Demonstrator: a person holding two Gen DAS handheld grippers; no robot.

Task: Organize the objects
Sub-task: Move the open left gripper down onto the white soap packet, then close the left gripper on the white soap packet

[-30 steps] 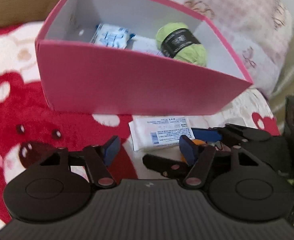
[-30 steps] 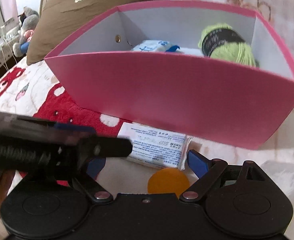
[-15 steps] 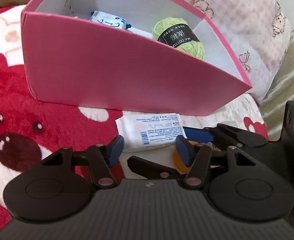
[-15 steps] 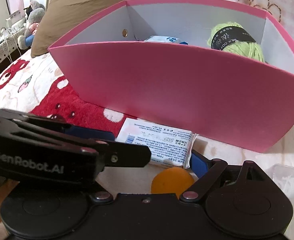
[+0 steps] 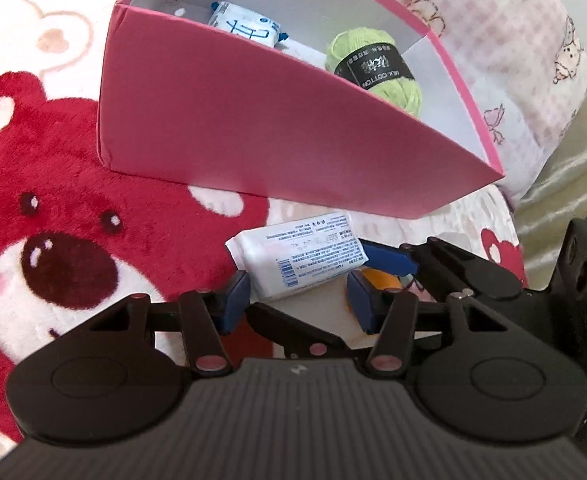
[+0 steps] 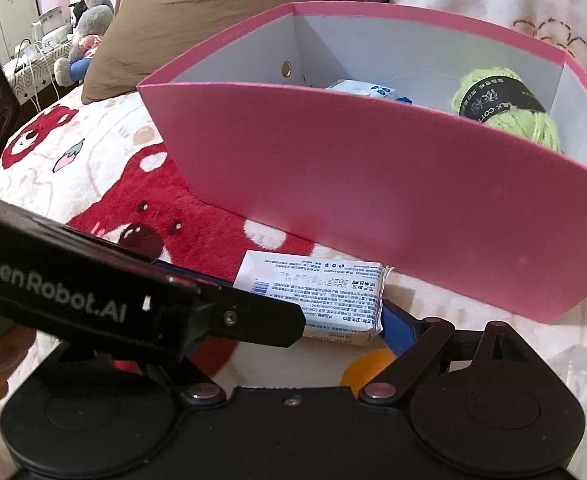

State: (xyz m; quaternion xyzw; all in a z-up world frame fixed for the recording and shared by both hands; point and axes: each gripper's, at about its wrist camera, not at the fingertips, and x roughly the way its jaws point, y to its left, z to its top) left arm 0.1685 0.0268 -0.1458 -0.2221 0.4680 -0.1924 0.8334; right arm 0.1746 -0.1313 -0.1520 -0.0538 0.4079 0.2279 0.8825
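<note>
Landmark: the pink box [image 5: 277, 128], open-topped, sitting on the bear-print blanket [image 5: 33, 184]; every place below is given from it
Your left claw [image 5: 299, 300]: down in front of the box's near wall, blue pads [image 5: 235, 300] apart, nothing pinched between them
White packet [image 5: 299, 258]: flat on the blanket just in front of the box's near wall, its near edge lying between your left pads; you can see it from the right wrist too [image 6: 313, 300]
Orange disc [image 5: 381, 280]: on the blanket in front of the box, just right of the packet, partly hidden by the pads
Your right claw [image 6: 289, 332]: also in front of the box, beside your left one, fingers spread wide; the packet and the disc lie between them, neither squeezed
Blue-and-white pack [image 5: 245, 28]: inside the box, toward its left rear
Green yarn ball [image 5: 377, 68]: inside the box, at its right end, black label facing you
Pillows: brown one [image 6: 213, 12] behind the box's left end, pale checked one [image 5: 513, 40] behind its right
</note>
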